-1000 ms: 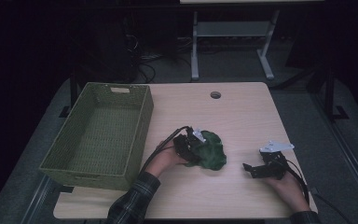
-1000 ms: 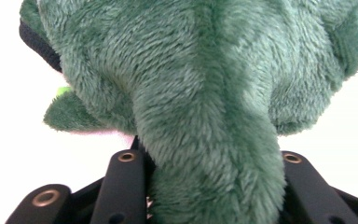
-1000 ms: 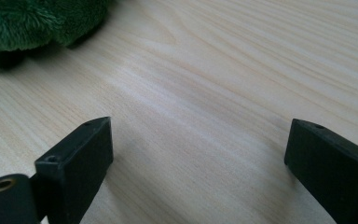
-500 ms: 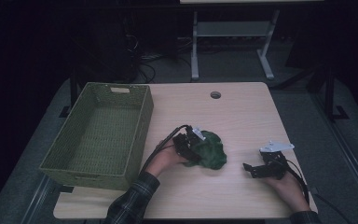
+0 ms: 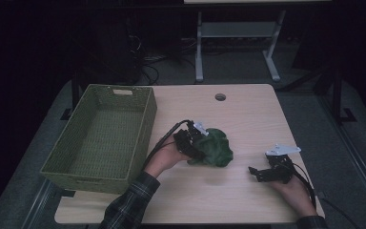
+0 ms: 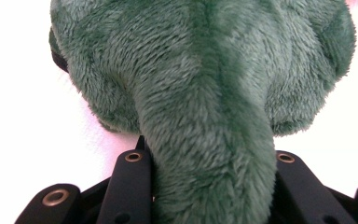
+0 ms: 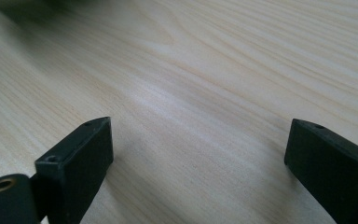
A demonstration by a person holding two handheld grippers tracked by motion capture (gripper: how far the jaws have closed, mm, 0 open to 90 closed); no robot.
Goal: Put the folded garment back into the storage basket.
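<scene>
A: Green plush toy (image 5: 215, 147) — where was it, w/ the wicker basket (image 5: 106, 138) empty?

B: Mid-table (image 5: 248, 114), right of basket, left gripper (image 5: 194, 143) clamped on it. Grab looked done; carry & drop left. Right gripper (image 5: 257, 172) sat idle nearby, jaws apart.

Fluffy green plush toy (image 6: 205, 93) cut off by top and bottom edges in the left gripper view, tips of the black jaws buried behind its fur. Overexposed white all around it. Blurred dark patch at top left in the right gripper view, too soft to identify.
</scene>
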